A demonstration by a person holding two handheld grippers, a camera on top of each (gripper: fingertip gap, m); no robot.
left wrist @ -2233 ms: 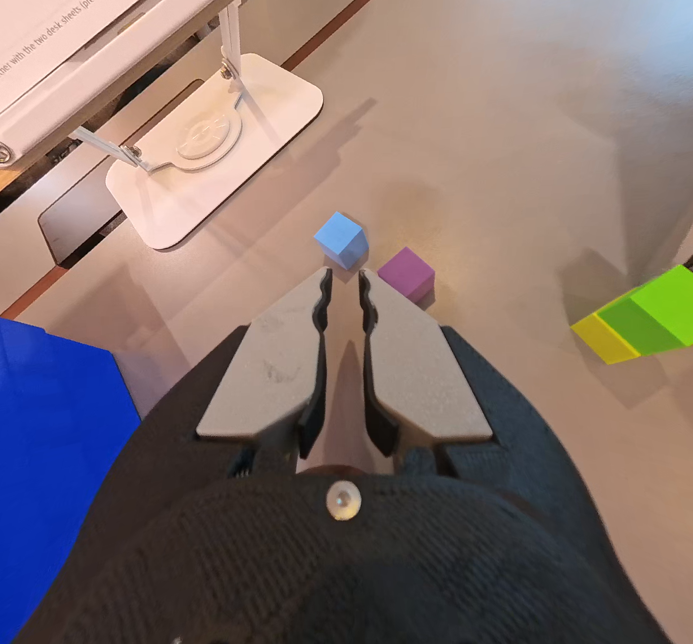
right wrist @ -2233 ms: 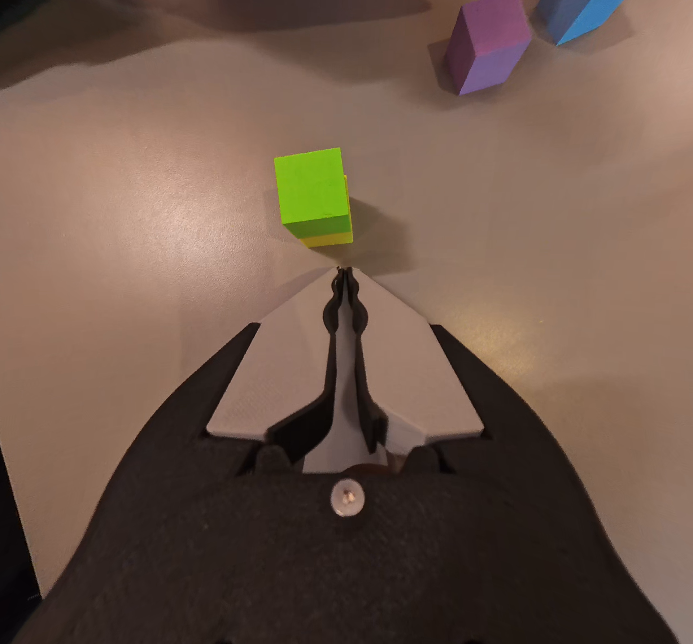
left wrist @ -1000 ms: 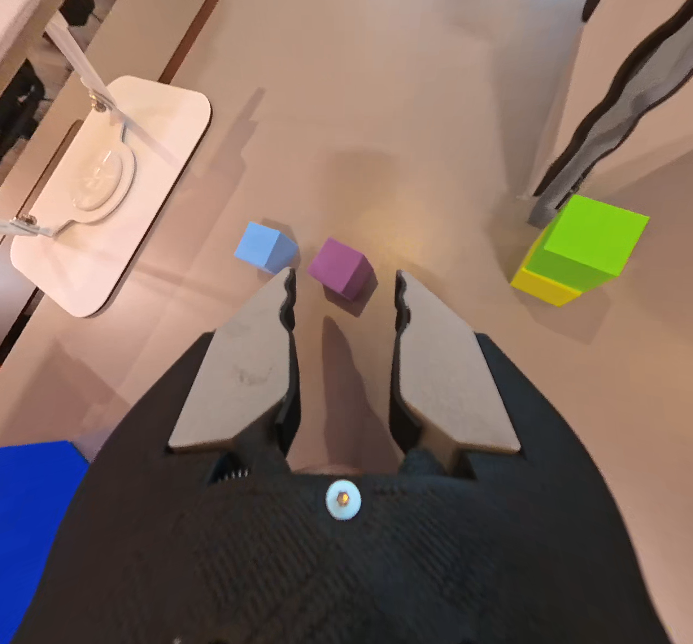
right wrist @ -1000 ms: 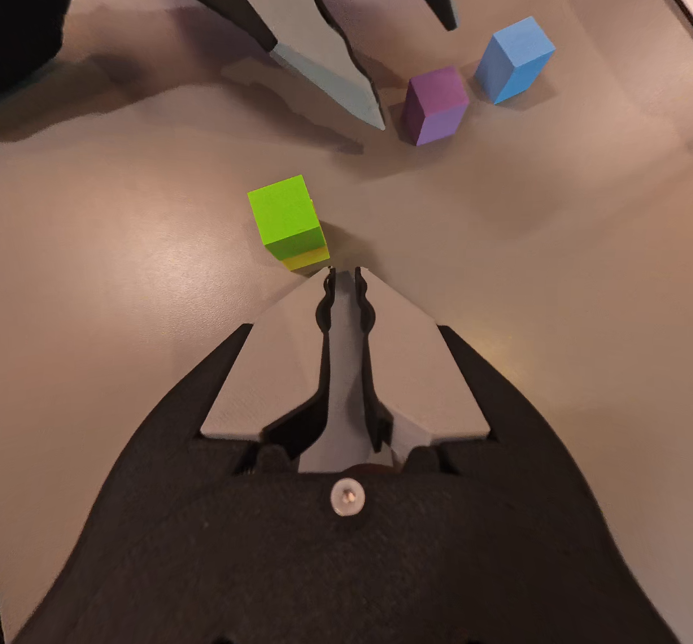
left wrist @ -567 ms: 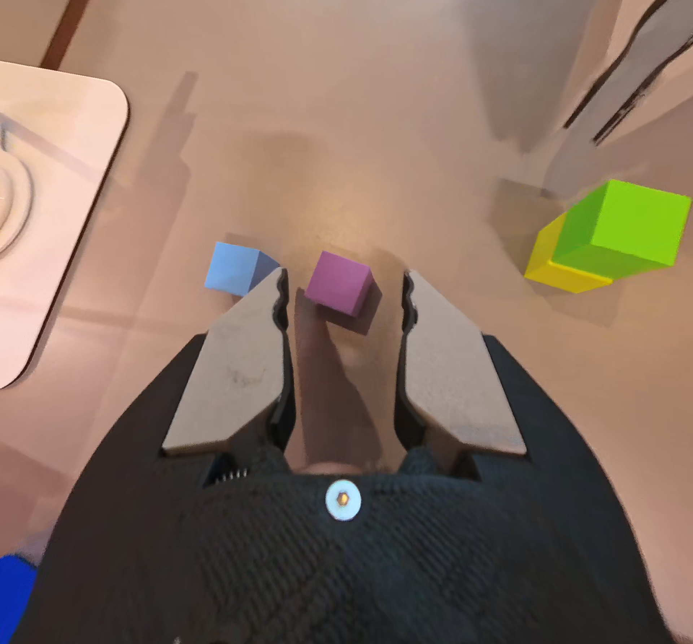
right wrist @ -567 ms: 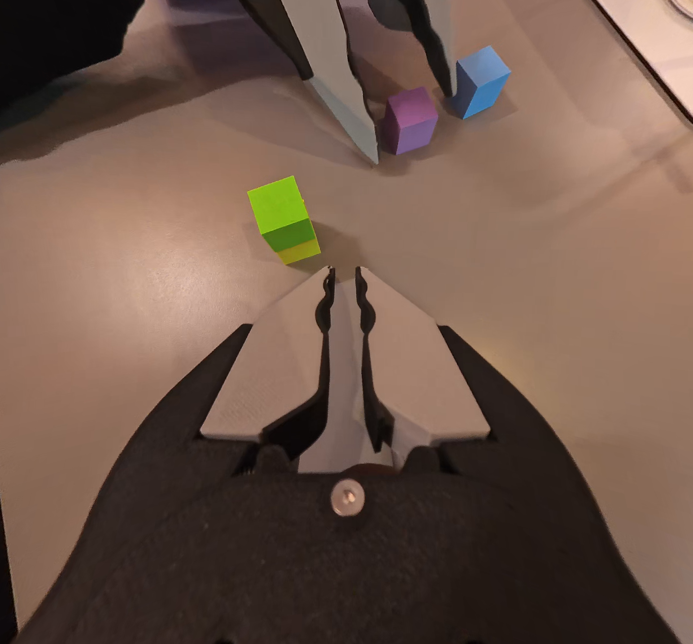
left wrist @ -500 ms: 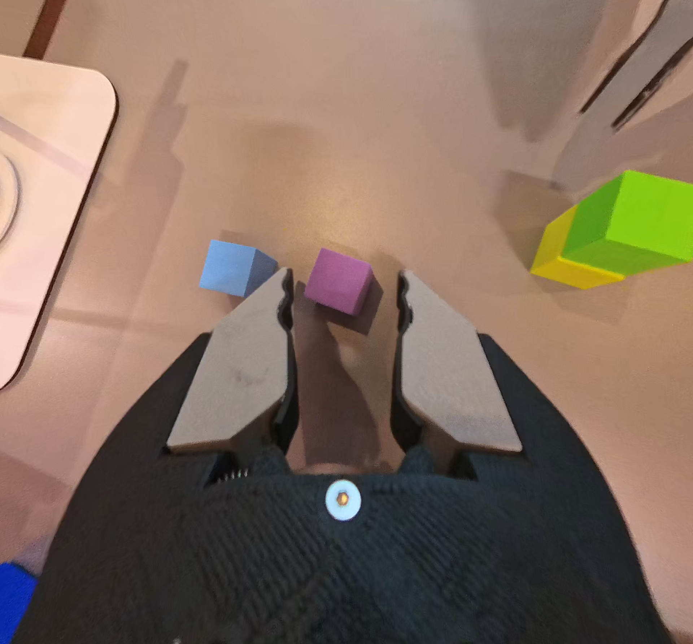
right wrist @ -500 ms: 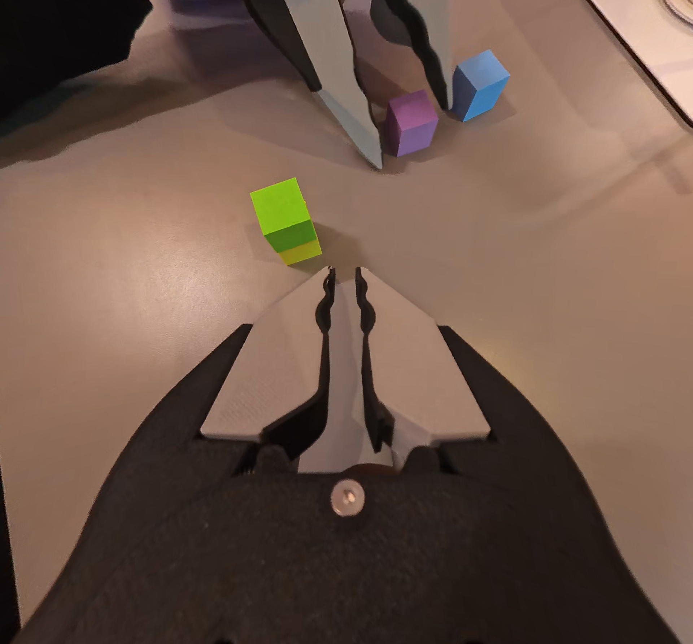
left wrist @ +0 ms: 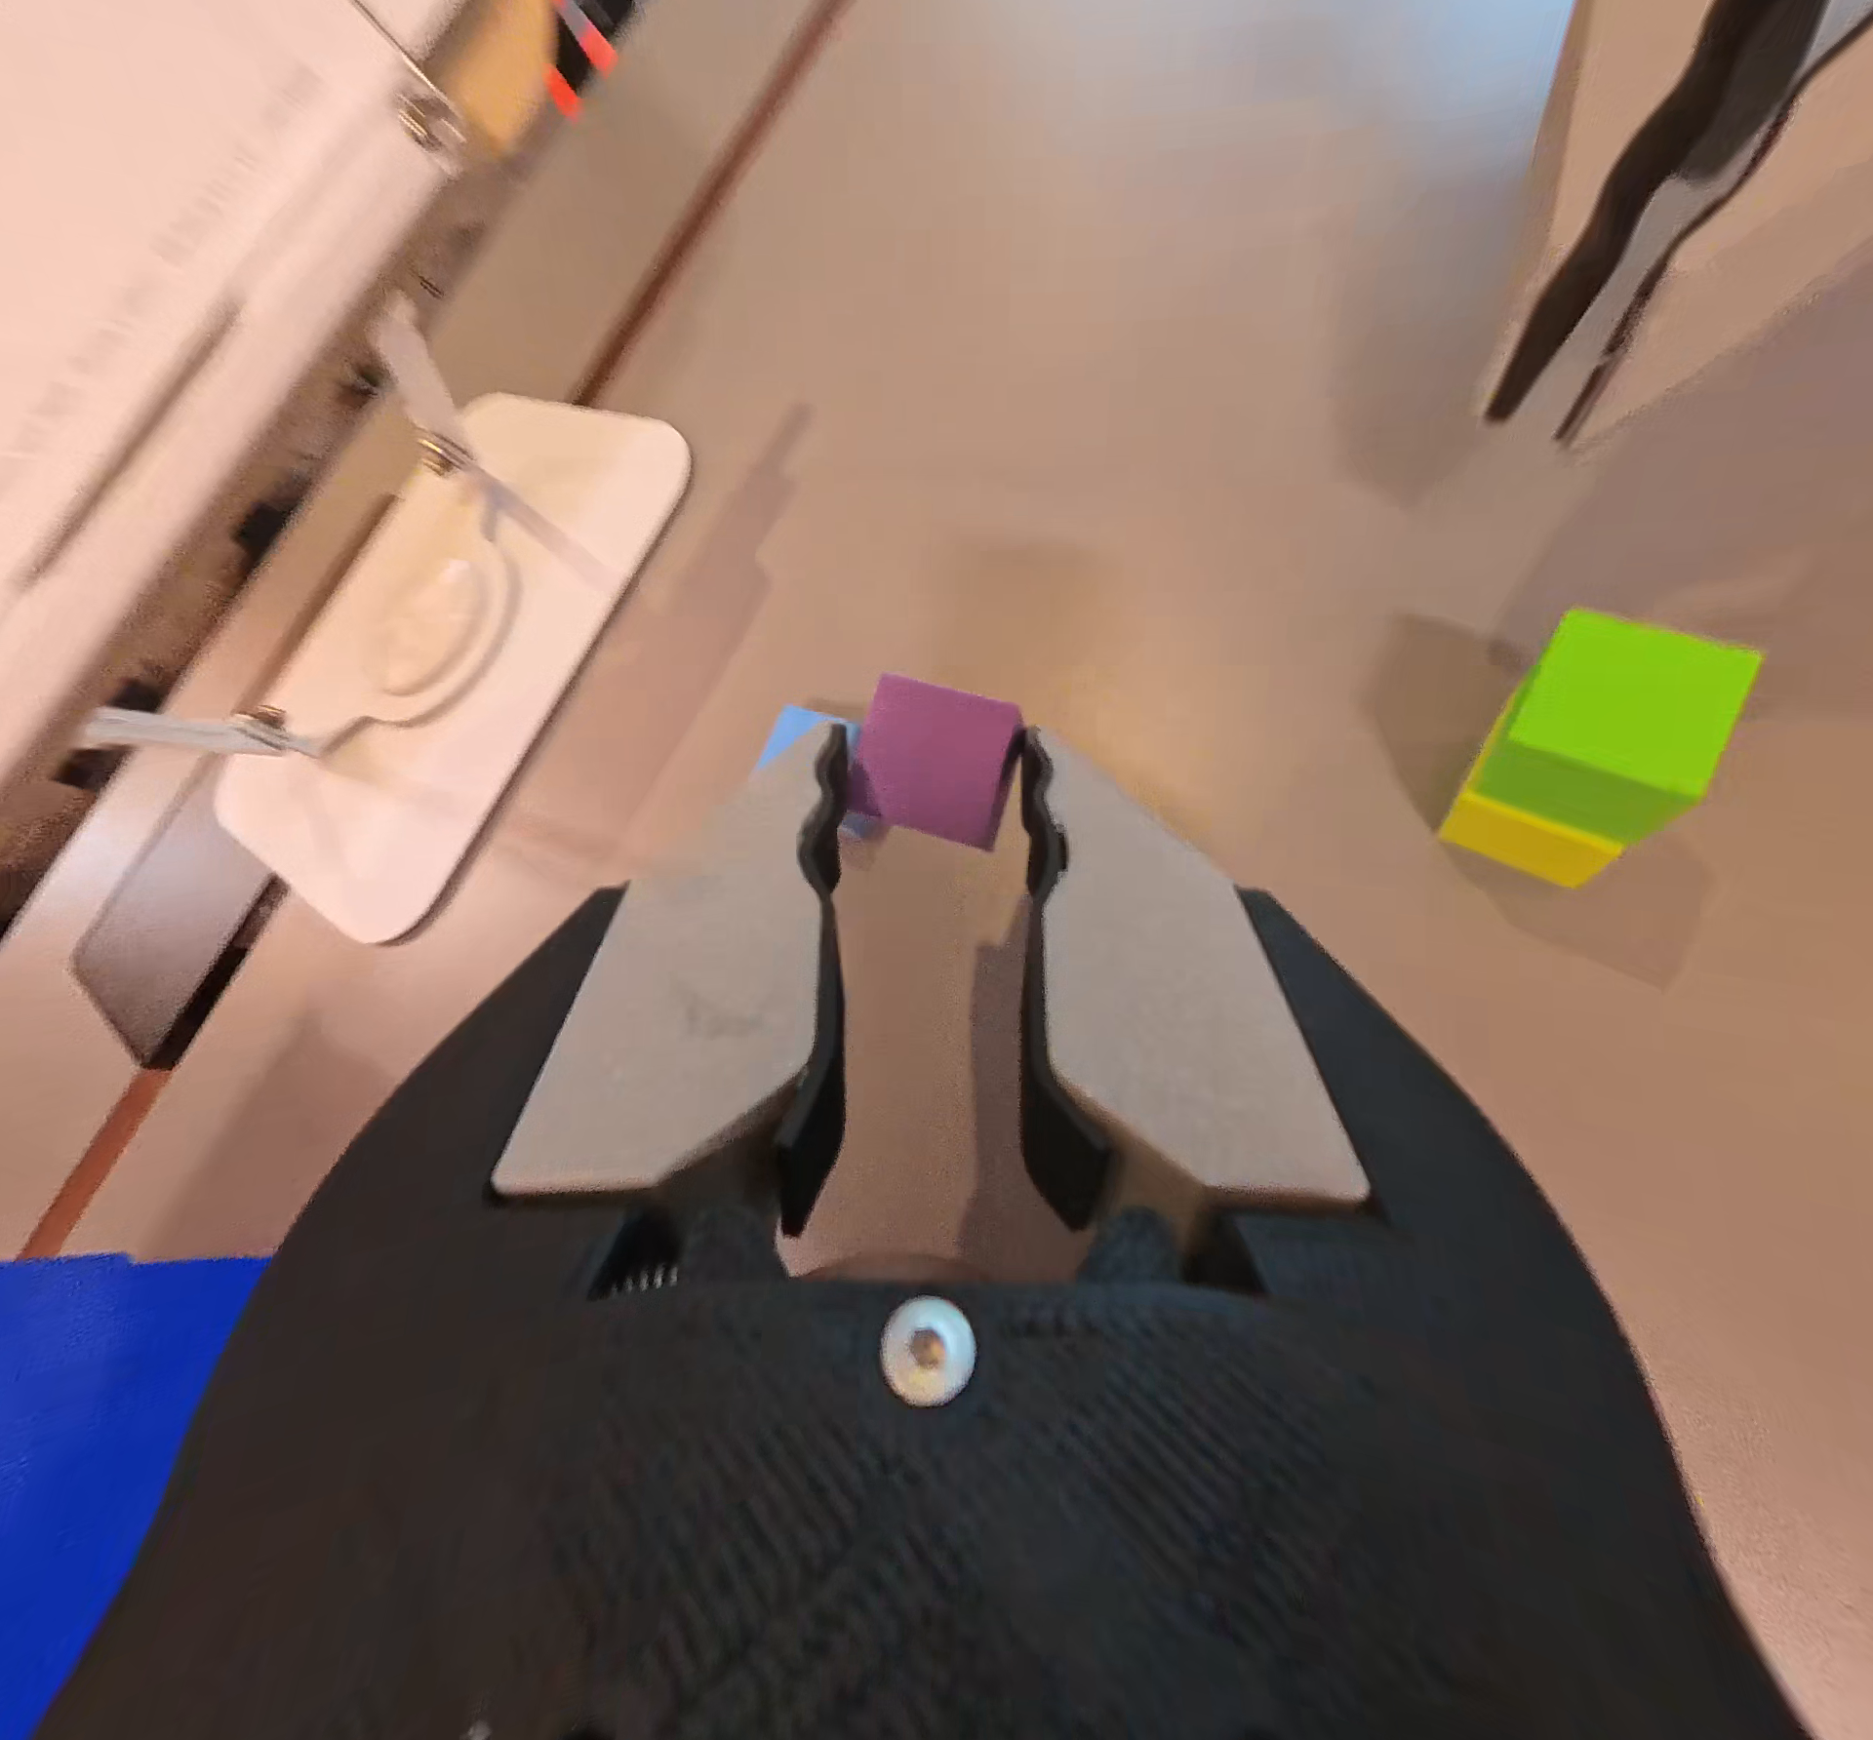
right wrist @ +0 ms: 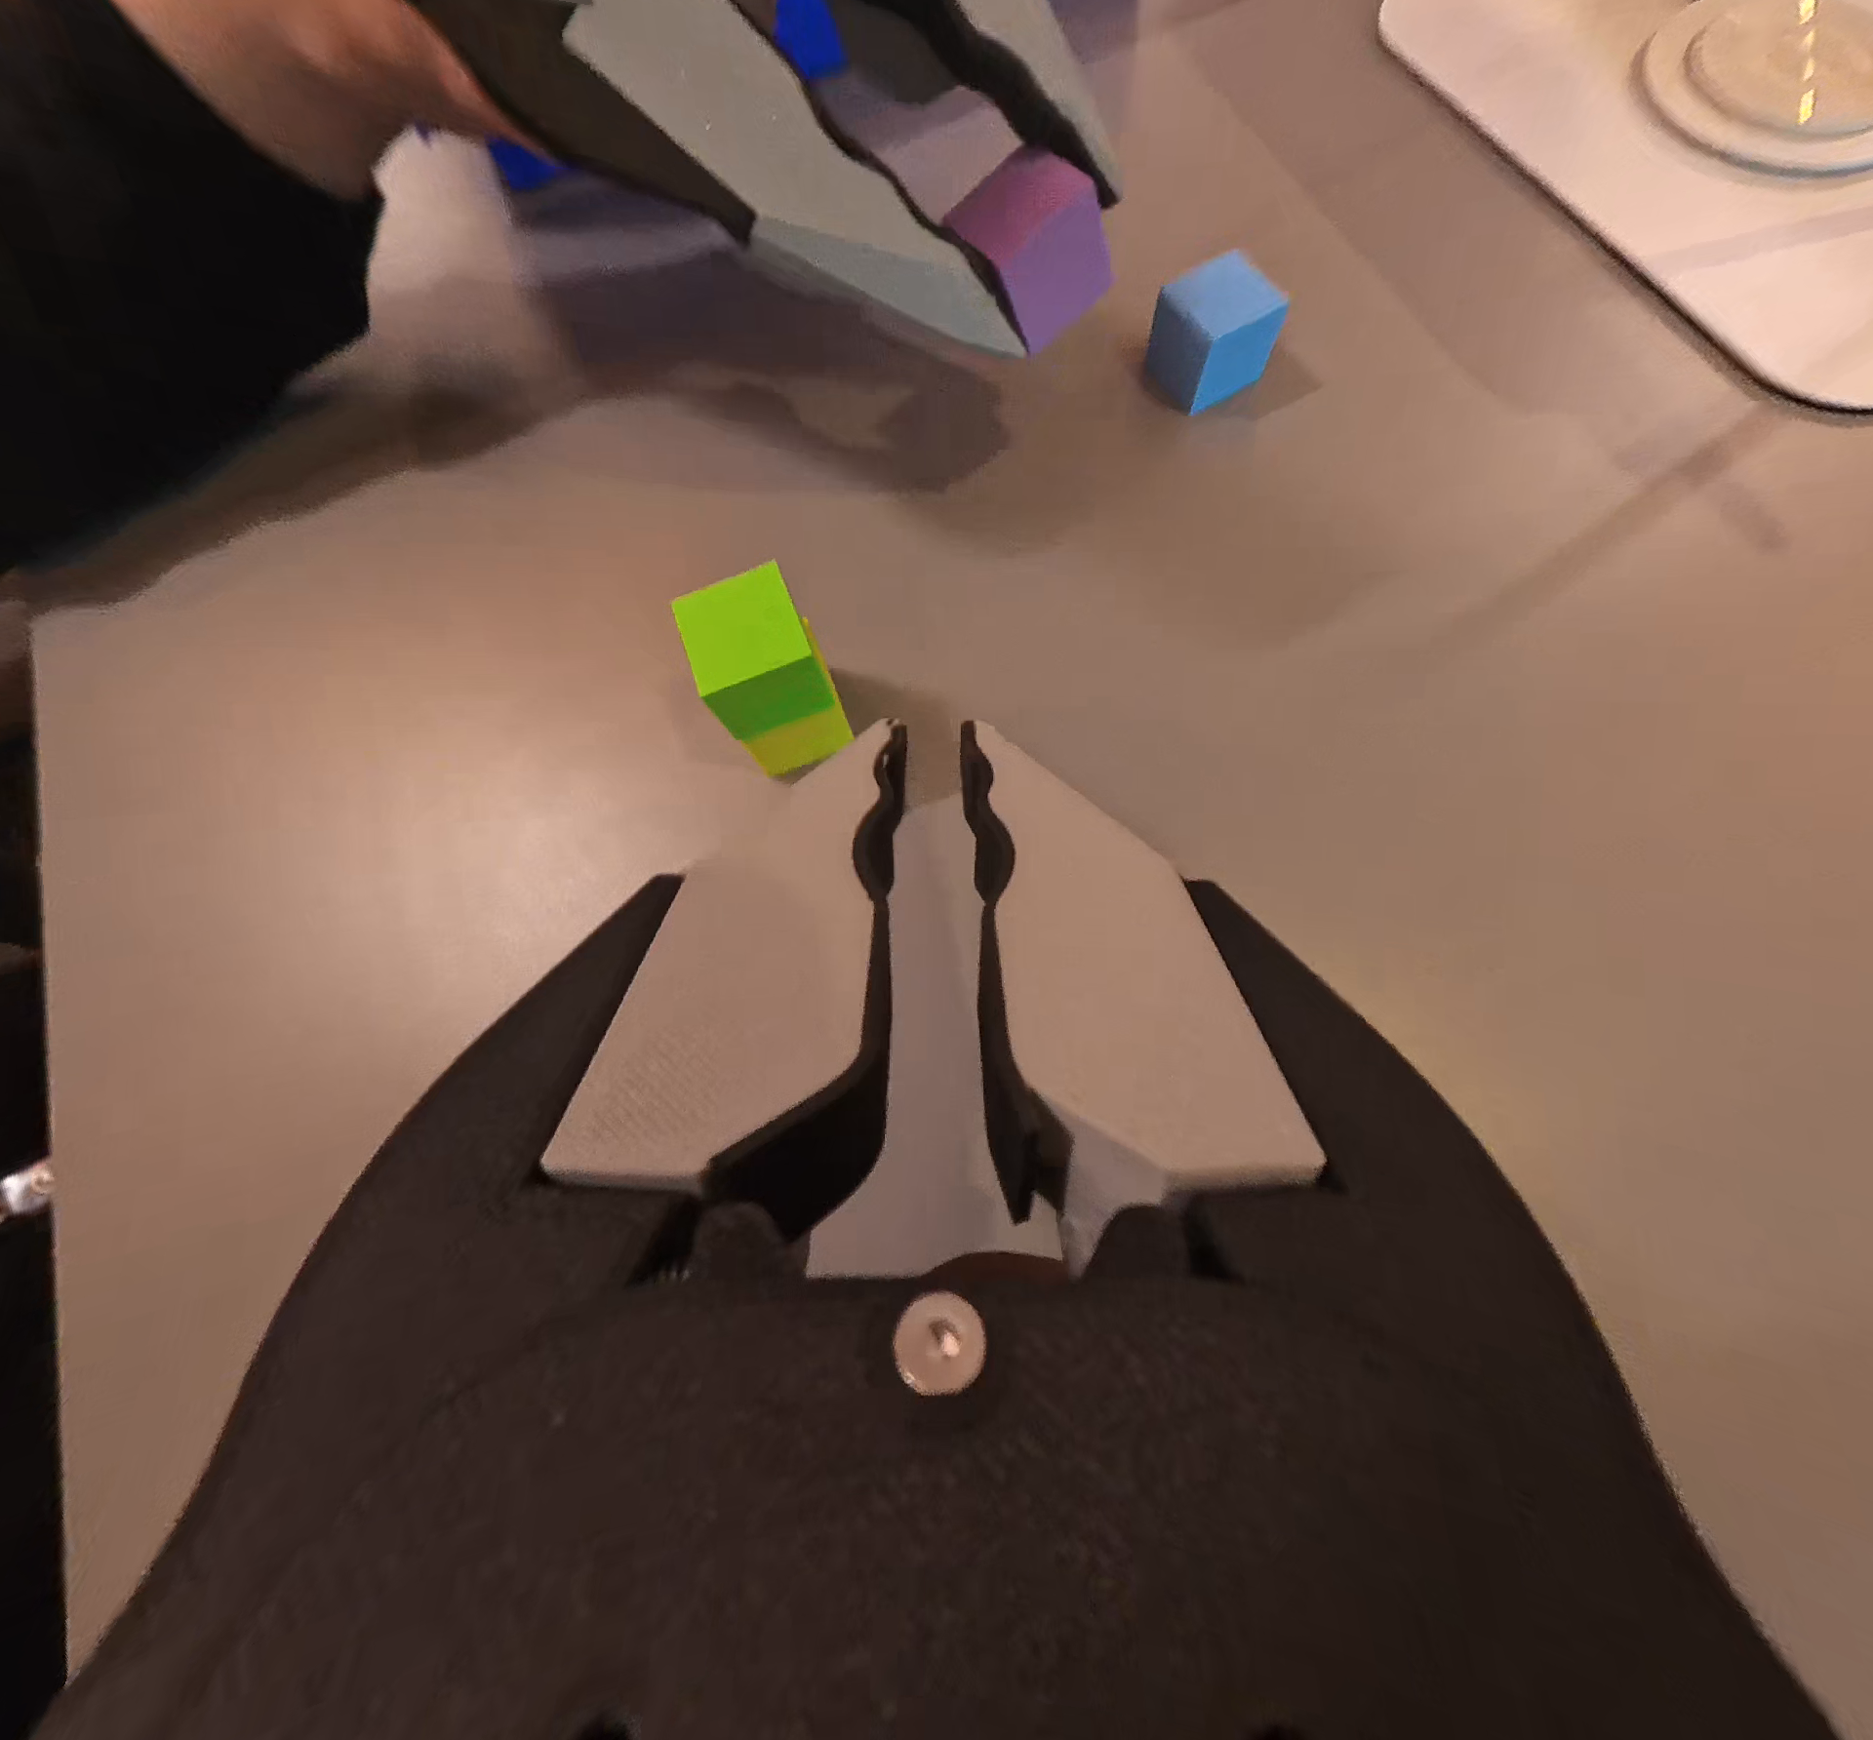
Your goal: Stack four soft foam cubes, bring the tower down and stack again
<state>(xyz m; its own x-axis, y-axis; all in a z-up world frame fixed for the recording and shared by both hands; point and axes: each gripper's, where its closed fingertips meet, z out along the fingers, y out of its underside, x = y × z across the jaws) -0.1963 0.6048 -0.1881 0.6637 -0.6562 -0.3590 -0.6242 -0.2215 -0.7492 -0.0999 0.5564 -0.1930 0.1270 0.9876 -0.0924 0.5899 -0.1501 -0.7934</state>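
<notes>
1. left gripper (left wrist: pixel 927 764) clenched on the small purple soft foam cube (left wrist: pixel 938 759), both dark wavy pads pressed on its sides at the fingertips.
2. in the right wrist view the same purple cube (right wrist: pixel 1044 247) sits at 12 o'clock, up off the grey-brown matte tabletop (right wrist: pixel 1419 779), its shadow on the surface beneath.
3. small light blue soft foam cube (right wrist: pixel 1214 331) rests on the table at 1 o'clock in the right wrist view, near the purple one but apart; in the left wrist view only a sliver of it (left wrist: pixel 796 739) shows behind the left finger.
4. bright green soft foam cube (left wrist: pixel 1632 713) stacked on a yellow soft foam cube (left wrist: pixel 1520 840), at 3 o'clock in the left wrist view; the green one sits slightly off-centre on the yellow.
5. right gripper (right wrist: pixel 927 739) has nothing in it, fingers nearly together with a narrow slit between, tabletop visible through it.
6. green-on-yellow stack (right wrist: pixel 760 658) just at 11 o'clock of the right fingertips, not touching them.
7. white flat rounded stand base (left wrist: pixel 456 658) at 10 o'clock in the left wrist view, well apart from the cubes; view is motion-blurred.
8. blue flat object (left wrist: pixel 91 1448) at 8 o'clock, cut off by the edge.
</notes>
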